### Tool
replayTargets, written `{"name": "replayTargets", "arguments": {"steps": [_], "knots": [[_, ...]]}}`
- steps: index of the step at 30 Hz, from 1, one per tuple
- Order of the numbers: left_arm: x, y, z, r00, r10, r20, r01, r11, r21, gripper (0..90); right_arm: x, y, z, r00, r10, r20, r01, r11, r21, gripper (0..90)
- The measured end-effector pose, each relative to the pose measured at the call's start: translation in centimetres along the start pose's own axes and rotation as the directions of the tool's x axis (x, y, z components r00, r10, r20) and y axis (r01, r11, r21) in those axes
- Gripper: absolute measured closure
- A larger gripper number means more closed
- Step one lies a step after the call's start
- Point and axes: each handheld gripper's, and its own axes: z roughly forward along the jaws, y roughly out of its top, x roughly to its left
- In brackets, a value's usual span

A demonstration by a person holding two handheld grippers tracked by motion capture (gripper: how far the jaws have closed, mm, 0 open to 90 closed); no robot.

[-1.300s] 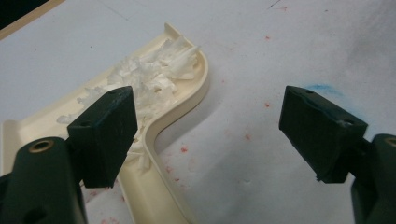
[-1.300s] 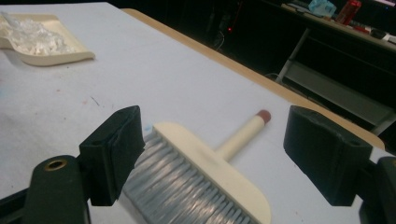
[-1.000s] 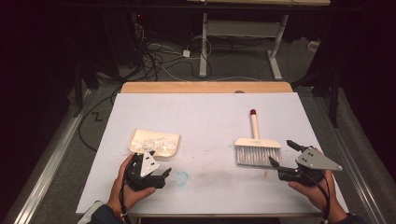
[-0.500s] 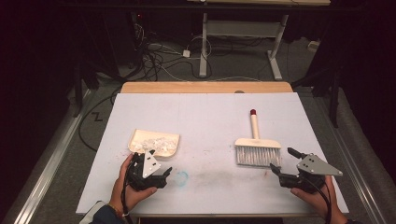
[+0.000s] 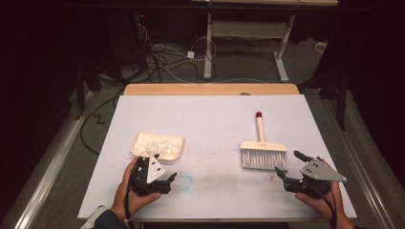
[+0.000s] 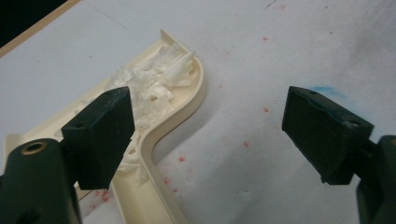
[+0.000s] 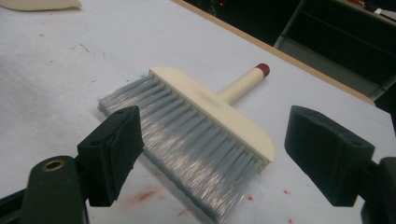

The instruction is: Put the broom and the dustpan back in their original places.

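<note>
A cream dustpan (image 5: 157, 145) holding white scraps (image 6: 154, 84) lies at the left of the white tabletop. My left gripper (image 5: 160, 175) stands open just in front of it, nothing between its jaws; the pan's rim (image 6: 154, 144) curves past the left jaw in the left gripper view. A cream hand brush (image 5: 263, 151) with grey bristles (image 7: 187, 140) and a red-tipped handle (image 7: 263, 69) lies flat at the right. My right gripper (image 5: 290, 166) is open, close to the bristle end, apart from it.
The white board (image 5: 210, 124) covers a wooden table whose far edge (image 5: 210, 89) shows. A faint blue smudge (image 5: 185, 180) and grey smears mark the board near the front. Cables and desk legs (image 5: 208, 43) lie on the floor beyond.
Both hands have drawn back a little toward the front edge of the table. Dustpan and brush have not moved.
</note>
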Motion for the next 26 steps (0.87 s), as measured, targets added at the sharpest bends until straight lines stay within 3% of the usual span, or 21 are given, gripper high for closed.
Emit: {"name": "replayTargets", "arguments": {"steps": [17, 20, 26], "knots": [[-0.19, 0.06, 0.15, 0.9998, 0.02, 0.006, -0.02, 0.9997, 0.012, 15.8, 0.09, 0.05, -0.1, 0.9998, -0.013, 0.017, 0.012, 1.0, 0.011, 19.8], [-0.31, 0.1, 0.23, 0.9997, 0.022, 0.008, -0.023, 0.9997, 0.013, 15.8, 0.11, -0.02, 0.11, 0.9993, -0.021, 0.029, 0.02, 0.999, 0.033, 20.0], [-0.31, 0.15, 0.27, 0.9997, 0.022, 0.0, -0.022, 0.9995, 0.021, 15.8, -0.05, -0.02, 0.22, 0.9998, -0.014, 0.016, 0.013, 1.0, 0.021, 20.0]]}}
